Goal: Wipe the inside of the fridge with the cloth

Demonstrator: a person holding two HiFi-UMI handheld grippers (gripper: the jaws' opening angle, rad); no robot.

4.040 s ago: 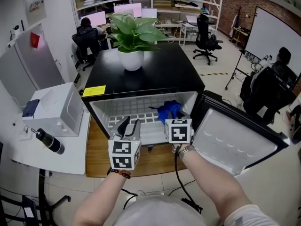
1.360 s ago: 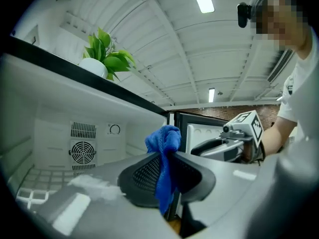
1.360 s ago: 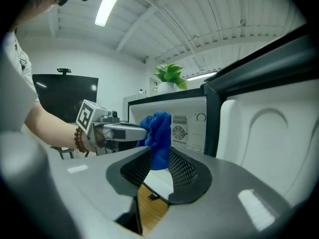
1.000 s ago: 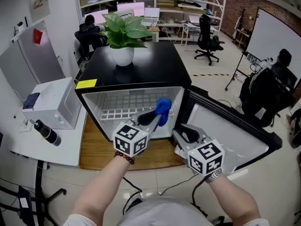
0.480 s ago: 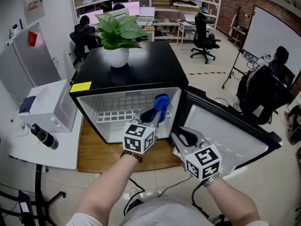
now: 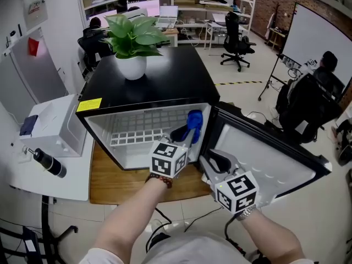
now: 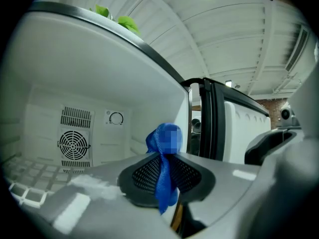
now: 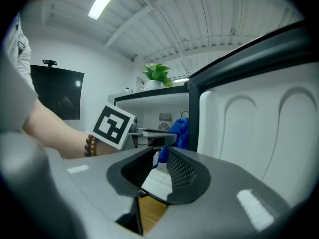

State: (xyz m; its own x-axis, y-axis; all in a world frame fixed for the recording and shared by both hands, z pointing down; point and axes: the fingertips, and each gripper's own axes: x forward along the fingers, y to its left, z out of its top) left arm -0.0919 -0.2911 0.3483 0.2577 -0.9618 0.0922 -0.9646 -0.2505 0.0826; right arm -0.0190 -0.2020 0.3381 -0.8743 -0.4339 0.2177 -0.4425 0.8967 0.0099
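The small black fridge (image 6: 165,87) with a white inside stands open. My left gripper (image 6: 185,134) has its fingers clamped on the blue cloth (image 6: 194,121), which is inside the fridge, near the right wall. My right gripper (image 6: 213,159) hovers before the open fridge door (image 6: 275,169); its fingers are apart, have just been closing a little, and nothing is between them

blue cloth (image 6: 193,122), black fridge (image 6: 165,84) with white inside, green plant (image 6: 132,33).
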